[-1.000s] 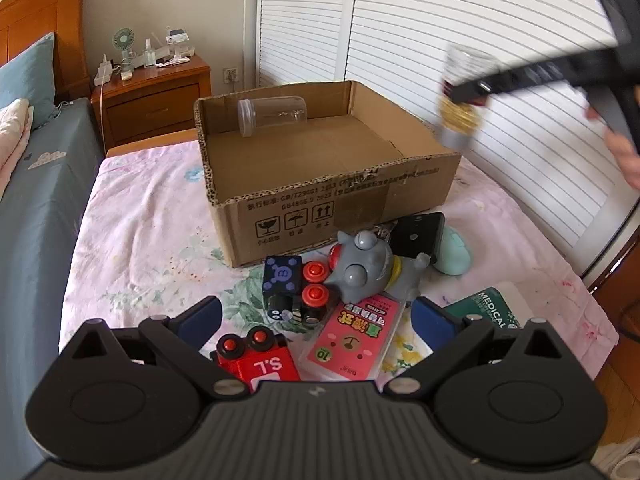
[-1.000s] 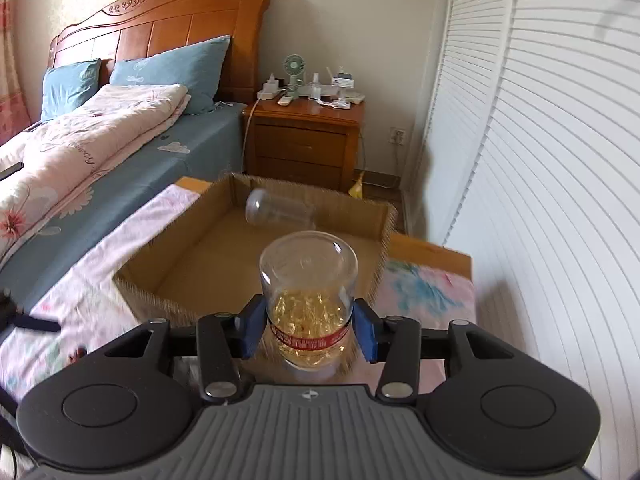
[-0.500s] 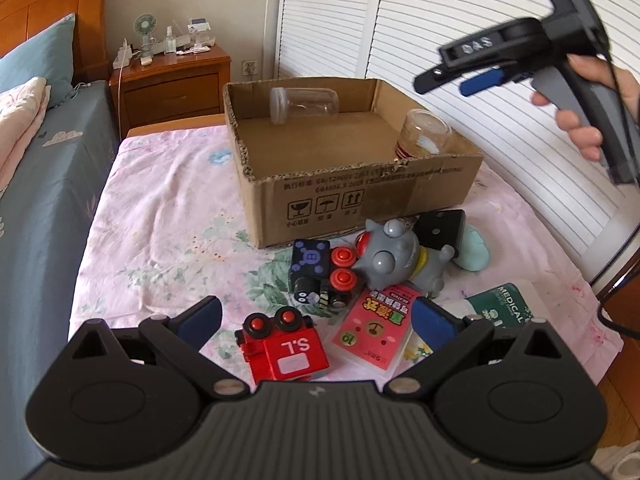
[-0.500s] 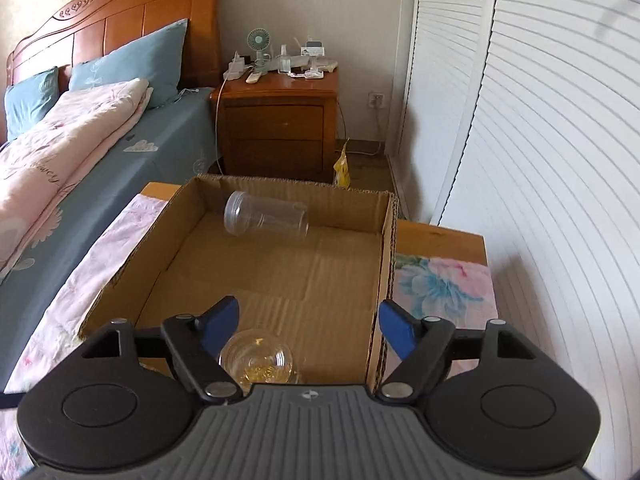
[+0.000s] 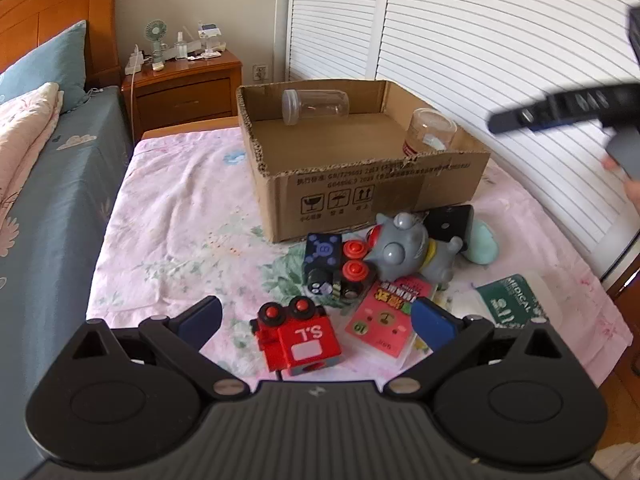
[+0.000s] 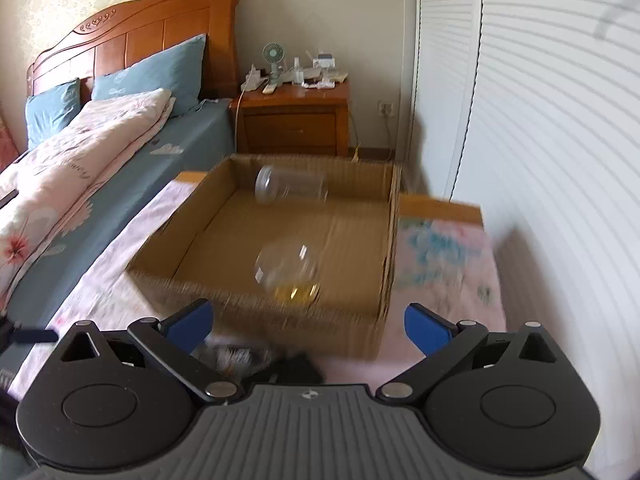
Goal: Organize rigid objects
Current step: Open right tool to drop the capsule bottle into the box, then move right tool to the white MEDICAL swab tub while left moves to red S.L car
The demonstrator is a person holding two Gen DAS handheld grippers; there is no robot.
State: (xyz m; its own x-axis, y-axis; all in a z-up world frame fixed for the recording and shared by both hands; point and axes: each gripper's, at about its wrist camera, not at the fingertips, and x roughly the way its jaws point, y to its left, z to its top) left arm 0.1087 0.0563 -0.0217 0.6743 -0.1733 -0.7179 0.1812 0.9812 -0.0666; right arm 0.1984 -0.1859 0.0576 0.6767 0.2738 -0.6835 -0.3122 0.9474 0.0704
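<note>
**Capsule jar dropped in box, R gripper pulling out empty**

Capsule jar [image 5: 431, 131] now stands upright inside the cardboard box [image 5: 360, 184], in its near right corner. A sec ago it was clamped in the right gripper [image 6: 308, 322] above the box rim; half a sec ago already let go & sitting on the box floor. Now R jaws spread wide w/ nothing between them, and the gripper has backed off: the box looks farther away in the R wrist view, which is motion-blurred, so it's prob. still moving. From the left wrist view the R tool shows only as a dark blur at far right.

Clear empty jar [image 5: 315, 105] lies on its side against the back wall of the box, same spot throughout. So 2 items boxed.

Left gripper [image 5: 316, 322] open too, holding nothing, & has eased closer to the pile: red S.L block [image 5: 298, 338] sits just ahead, between its fingers but not touching. Behind it: dark blue block w/ red knobs [image 5: 336, 266], grey toy figure [image 5: 408, 250], pink card [image 5: 388, 316], green medical pack [image 5: 516, 306], all loose on the floral sheet [image 5: 176, 216] in front of the box.

Meaning: one more placement done, most of the pile left; red block looks like the likely next pick for L.
</note>
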